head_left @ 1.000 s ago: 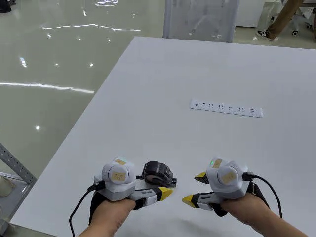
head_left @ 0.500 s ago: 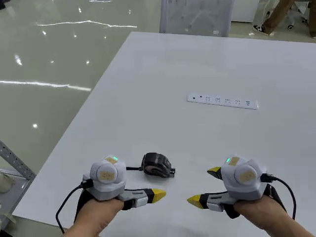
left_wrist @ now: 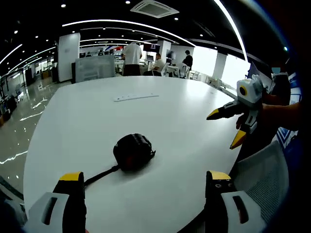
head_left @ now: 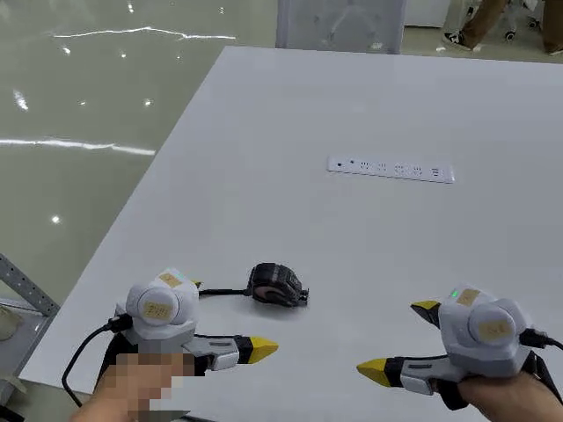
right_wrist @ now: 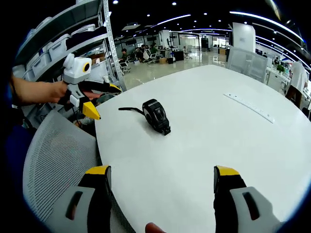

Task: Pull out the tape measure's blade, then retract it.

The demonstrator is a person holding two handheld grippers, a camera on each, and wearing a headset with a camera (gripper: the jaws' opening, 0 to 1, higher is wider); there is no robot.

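A black tape measure [head_left: 277,284] lies on the white table [head_left: 352,114] near its front edge, with its black strap [head_left: 220,292] trailing left. No blade is drawn out. My left gripper [head_left: 227,316] stands open to the left of it and a little nearer, holding nothing. My right gripper [head_left: 400,338] is open to the right, well apart from it. The left gripper view has the tape measure [left_wrist: 133,150] ahead of the open left gripper [left_wrist: 145,176], with the right gripper [left_wrist: 226,127] further right. The right gripper view has the tape measure [right_wrist: 156,115] beyond the open right gripper [right_wrist: 163,170], with the left gripper [right_wrist: 103,100] facing it.
A white power strip [head_left: 391,169] lies further back on the table. A grey mesh chair [right_wrist: 53,145] stands at the table's near edge. The table's left edge [head_left: 149,185] drops to a glossy floor. Storage shelves [right_wrist: 73,39] stand on the left.
Both grippers have drawn away from the tape measure, the left one leftward and the right one rightward. The tape measure now lies free on the table. The head camera has tilted down.
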